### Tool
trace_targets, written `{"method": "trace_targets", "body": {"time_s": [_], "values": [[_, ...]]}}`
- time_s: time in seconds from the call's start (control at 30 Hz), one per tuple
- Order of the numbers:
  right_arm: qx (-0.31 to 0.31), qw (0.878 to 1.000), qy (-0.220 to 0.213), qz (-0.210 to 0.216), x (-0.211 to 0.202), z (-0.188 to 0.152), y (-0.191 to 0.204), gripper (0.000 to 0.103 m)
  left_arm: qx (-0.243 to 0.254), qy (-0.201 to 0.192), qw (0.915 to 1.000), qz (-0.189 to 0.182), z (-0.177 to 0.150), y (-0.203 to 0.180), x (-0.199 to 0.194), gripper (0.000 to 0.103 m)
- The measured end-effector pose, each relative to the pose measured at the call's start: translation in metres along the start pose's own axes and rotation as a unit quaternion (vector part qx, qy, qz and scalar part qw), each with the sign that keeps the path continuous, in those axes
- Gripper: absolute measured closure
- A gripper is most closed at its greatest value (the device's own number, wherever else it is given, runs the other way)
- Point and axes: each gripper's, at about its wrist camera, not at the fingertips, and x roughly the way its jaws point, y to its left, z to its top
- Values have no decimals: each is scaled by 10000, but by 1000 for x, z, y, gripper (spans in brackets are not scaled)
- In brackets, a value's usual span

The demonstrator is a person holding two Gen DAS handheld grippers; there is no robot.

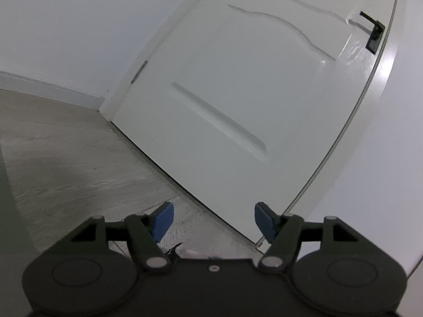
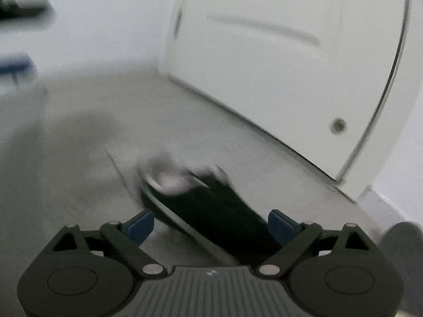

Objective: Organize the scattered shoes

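My right gripper is spread wide over a black shoe lying on the floor out from the white door. View's blurred, so I should steady, then pinch the shoe's side wall. My left gripper is wide, empty, facing that door.

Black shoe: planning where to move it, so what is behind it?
Behind the black shoe lie bare floor and a white door. Blur hides finer detail.

Looks like a home hallway: white panelled door with black handle at two o'clock, pale wood-look floor, white skirting board at ten, black shoe lying on the floor.
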Motion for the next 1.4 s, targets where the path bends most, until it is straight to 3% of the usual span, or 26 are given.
{"method": "trace_targets", "body": {"time_s": [0.07,0.17,0.33,0.53,0.6,0.63,0.67,0.8,0.97,1.03,1.13,1.2,1.4], "values": [[556,9967,346,470,22,6,-23,10,-21,-5,10000,14,-1,1,-1,34],[1177,9877,612,833,40,12,-34,11,-99,-4,9999,48,-1,4,0,34],[1837,9773,643,839,50,13,-26,11,-172,19,9998,25,-2,6,2,34],[2744,9481,1149,1121,39,20,-1,11,-144,-17,9999,31,-3,8,-2,34],[3029,9327,1305,1457,29,21,1,11,-236,-21,9997,41,-3,12,-2,34],[3063,9307,1279,1536,27,20,-2,11,-283,-14,9996,35,-3,13,-2,34],[3055,9316,1139,1608,20,19,-5,11,-323,-3,9995,22,-4,14,-2,34],[2395,9582,664,1416,15,16,-1,10,-304,16,9995,10,-5,13,-1,34],[1325,9896,362,426,8,26,21,10,-324,-11,9995,-5,-5,15,-5,34],[1201,9918,247,362,5,28,17,10,-377,15,9993,-23,-6,17,-4,34],[749,9950,398,532,23,35,15,9,-411,48,9991,-54,-6,18,-3,34],[784,9934,536,647,35,34,12,9,-413,42,9991,-62,-6,18,-4,34],[2185,9695,1080,244,27,29,22,14,-709,-24,9974,-142,-5,23,-6,34]]}}
